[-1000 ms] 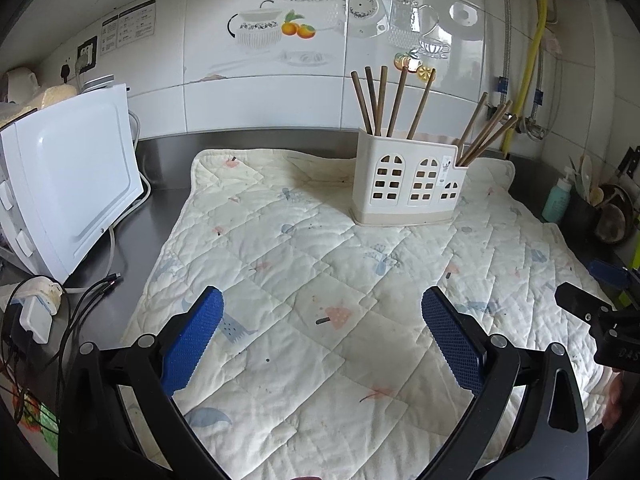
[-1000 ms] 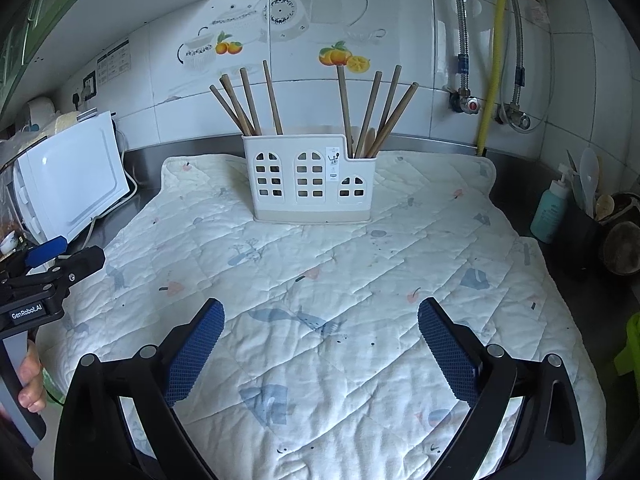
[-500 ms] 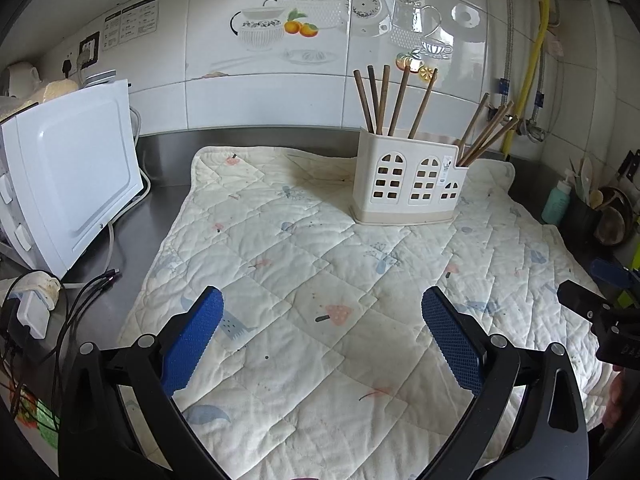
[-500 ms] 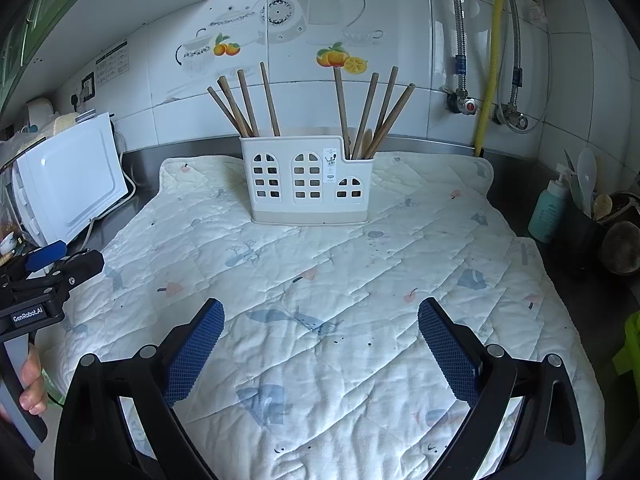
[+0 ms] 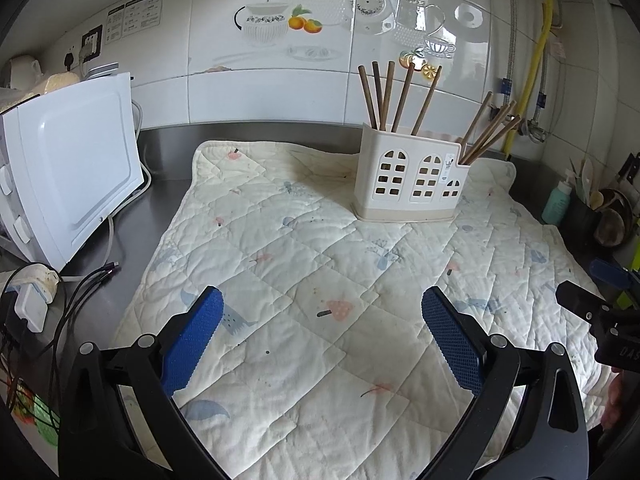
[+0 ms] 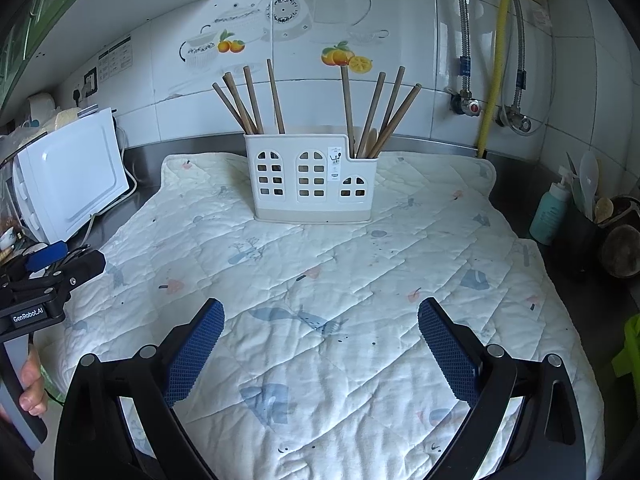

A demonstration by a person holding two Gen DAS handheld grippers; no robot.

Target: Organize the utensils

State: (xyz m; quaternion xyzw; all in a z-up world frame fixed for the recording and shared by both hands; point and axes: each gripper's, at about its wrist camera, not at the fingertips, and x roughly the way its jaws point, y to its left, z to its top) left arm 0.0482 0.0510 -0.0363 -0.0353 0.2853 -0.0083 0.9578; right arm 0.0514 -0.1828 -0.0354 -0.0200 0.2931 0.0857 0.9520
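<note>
The wall is made of shiny white tiles. Some tiles have pictures of teapots and oranges on them. A yellow pipe runs down the wall, next to two silver hoses. A power socket sits high up on the wall, with a white notice near it. The counter is grey metal. A soft quilted cloth with small pictures covers most of it. A white oven box stands at one side, and wires lie beside it. A green bottle stands at the other side. Daylight shines on the tiles.
</note>
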